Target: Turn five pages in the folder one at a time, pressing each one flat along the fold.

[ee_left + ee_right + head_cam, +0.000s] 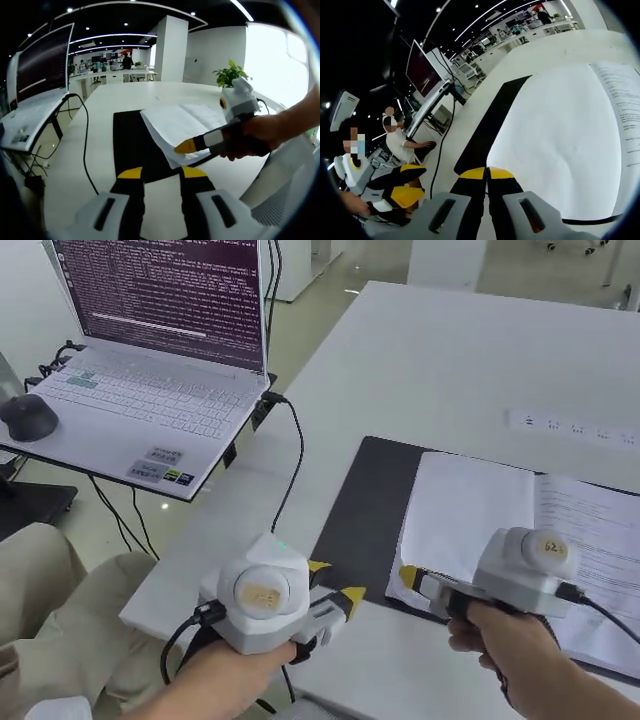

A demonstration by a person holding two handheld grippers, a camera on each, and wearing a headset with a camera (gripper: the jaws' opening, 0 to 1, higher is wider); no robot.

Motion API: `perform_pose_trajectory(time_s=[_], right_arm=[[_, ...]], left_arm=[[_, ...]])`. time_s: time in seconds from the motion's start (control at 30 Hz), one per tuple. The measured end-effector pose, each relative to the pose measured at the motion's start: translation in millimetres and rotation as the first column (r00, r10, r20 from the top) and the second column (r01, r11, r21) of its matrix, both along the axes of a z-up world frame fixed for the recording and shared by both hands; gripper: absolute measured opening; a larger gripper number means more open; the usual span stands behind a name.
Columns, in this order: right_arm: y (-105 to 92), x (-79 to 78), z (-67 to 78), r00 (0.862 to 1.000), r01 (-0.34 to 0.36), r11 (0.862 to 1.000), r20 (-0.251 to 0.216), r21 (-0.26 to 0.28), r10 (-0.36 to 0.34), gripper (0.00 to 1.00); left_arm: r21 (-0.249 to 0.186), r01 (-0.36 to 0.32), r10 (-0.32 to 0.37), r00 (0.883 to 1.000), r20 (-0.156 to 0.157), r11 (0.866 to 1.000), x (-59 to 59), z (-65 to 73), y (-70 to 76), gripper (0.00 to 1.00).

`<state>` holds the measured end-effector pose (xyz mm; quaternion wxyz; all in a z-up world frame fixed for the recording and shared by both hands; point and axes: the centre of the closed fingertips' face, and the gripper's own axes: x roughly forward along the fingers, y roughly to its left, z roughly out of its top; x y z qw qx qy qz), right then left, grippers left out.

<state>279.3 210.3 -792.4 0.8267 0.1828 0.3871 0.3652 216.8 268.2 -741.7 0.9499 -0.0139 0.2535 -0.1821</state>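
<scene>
The folder lies open on the white table, its black cover (365, 510) spread to the left. A blank white page (470, 505) rests on it, with a printed page (590, 530) to the right. My right gripper (408, 576) is shut, its yellow tips together at the near left corner of the blank page (555, 135); no sheet shows between them. My left gripper (335, 580) hangs open over the table's near edge, just left of the black cover (132, 145), holding nothing. In the left gripper view its jaws (161, 173) stand apart, and the right gripper (186, 146) crosses from the right.
An open laptop (150, 390) and a mouse (28, 416) sit on a lower side table to the left. A black cable (295, 455) runs from it across the table edge. A white power strip (570, 427) lies beyond the folder. A plant (230, 75) stands farther off.
</scene>
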Motion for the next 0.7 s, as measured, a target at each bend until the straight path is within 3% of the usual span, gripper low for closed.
perform_pose_trajectory(time_s=[0.2, 0.37, 0.5, 0.53, 0.7], right_arm=[[5.9, -6.4, -6.3, 0.999, -0.027, 0.999, -0.031, 0.019, 0.027, 0.04], [8.7, -20.1, 4.1, 0.997, -0.069, 0.996, -0.014, 0.063, 0.07, 0.03], [-8.2, -20.1, 16.9, 0.999, -0.053, 0.992, -0.005, 0.113, 0.054, 0.02], [-17.5, -17.4, 19.3, 0.999, -0.042, 0.992, -0.004, 0.12, 0.043, 0.01], [-60.8, 1.1, 24.6, 0.999, 0.047, 0.988, -0.007, 0.145, -0.046, 0.01]], left_arm=[[0.011, 0.013, -0.013, 1.0, -0.018, 1.0, -0.4, -7.2, -2.9, 0.26], [0.022, 0.043, -0.042, 0.999, -0.025, 0.999, 3.4, -12.0, -11.6, 0.25], [0.039, 0.108, -0.107, 0.994, -0.022, 0.993, 12.1, -18.3, -29.9, 0.23], [0.044, 0.137, -0.137, 0.991, -0.007, 0.99, 16.7, -19.1, -38.1, 0.22], [0.049, 0.186, -0.187, 0.982, 0.009, 0.981, 35.9, -29.1, -64.0, 0.21]])
